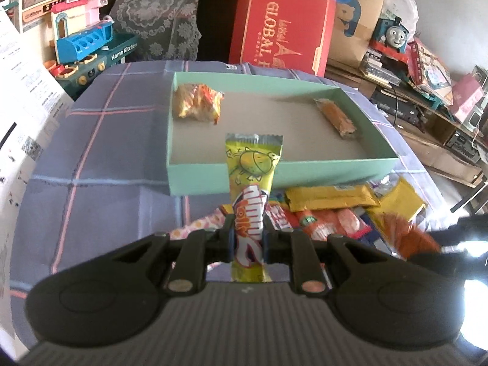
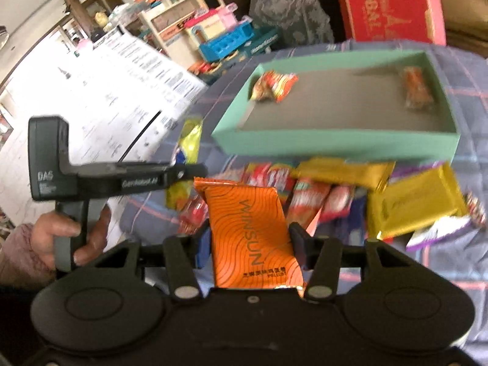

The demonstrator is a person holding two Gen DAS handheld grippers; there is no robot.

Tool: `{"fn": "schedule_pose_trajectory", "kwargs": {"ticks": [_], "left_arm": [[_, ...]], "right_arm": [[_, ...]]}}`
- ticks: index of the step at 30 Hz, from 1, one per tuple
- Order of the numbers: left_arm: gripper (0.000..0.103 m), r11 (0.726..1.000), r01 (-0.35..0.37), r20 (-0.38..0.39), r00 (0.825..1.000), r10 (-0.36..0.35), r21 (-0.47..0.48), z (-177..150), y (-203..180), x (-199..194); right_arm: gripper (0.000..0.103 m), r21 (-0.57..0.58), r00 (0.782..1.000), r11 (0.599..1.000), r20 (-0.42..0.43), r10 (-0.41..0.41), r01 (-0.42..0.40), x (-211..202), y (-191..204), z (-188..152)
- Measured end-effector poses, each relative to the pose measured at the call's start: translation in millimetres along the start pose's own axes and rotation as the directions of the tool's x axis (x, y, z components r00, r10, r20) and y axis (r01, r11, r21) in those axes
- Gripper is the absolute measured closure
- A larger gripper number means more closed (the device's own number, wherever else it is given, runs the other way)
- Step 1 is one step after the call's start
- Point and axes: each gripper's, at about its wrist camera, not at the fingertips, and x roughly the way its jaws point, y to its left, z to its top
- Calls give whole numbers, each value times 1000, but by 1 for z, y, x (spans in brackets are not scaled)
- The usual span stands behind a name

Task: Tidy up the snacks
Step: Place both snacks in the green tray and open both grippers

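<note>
Left tool [image 1: 247, 238] pinching glossy yellow tube wrapper [image 1: 251, 183], right tool [image 2: 248, 244] pinching flat orange foil pouch [image 2: 248, 228]

box [image 1: 320, 169]: mint green, open, on plaid cloth, holds two wrapped snacks | yellow-green stick [image 1: 251, 183]: upright, pinched in left gripper [image 1: 247, 238] | orange packet [image 2: 248, 228]: flat, clamped in right gripper [image 2: 248, 247] | pile [image 1: 332, 210]: loose wrappers just before box

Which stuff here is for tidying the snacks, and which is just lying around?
For the job:
yellow-green packet in left gripper
orange packet in right gripper
green box
snack pile

Just lying about:
red box
toy kitchen
toy train
</note>
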Motion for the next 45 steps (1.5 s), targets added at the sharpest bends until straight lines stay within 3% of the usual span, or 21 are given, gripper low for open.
{"fn": "schedule_pose_trajectory", "kwargs": {"ticks": [10, 21, 32, 33, 34, 35, 36, 37, 39, 42, 45], "left_arm": [[87, 998, -33, -2, 999, 33, 44, 76, -1, 49], [87, 996, -61, -84, 994, 66, 67, 162, -14, 160], [86, 991, -103, -136, 984, 113, 80, 184, -8, 235], [83, 990, -114, -131, 984, 125, 86, 185, -8, 237], [70, 987, -129, -122, 983, 139, 91, 186, -9, 240], [60, 985, -141, -114, 982, 152, 96, 187, -9, 241], [41, 986, -136, -103, 984, 146, 92, 188, -9, 239], [30, 988, -128, -93, 986, 136, 86, 188, -10, 236], [15, 988, -133, -69, 988, 139, 84, 187, -13, 230], [4, 978, -170, -36, 984, 176, 118, 183, -23, 220], [2, 979, -165, -38, 985, 170, 117, 178, -26, 207]], "right_arm": [[52, 110, 975, 976, 97, -199, 188, 20, -54, 77], [52, 194, 937, 929, 91, -337, 316, 94, -126, 164], [50, 204, 910, 897, 54, -410, 392, 168, -167, 202], [48, 196, 906, 895, 57, -419, 401, 172, -167, 203], [46, 186, 902, 893, 64, -427, 410, 175, -167, 204], [35, 180, 900, 892, 69, -431, 414, 178, -165, 206], [27, 180, 901, 895, 78, -427, 409, 178, -164, 207], [15, 183, 901, 896, 93, -425, 404, 177, -162, 206], [9, 174, 898, 900, 119, -423, 400, 171, -156, 206], [1, 160, 899, 903, 128, -419, 398, 165, -150, 205], [0, 157, 904, 908, 131, -408, 387, 156, -144, 201]]}}
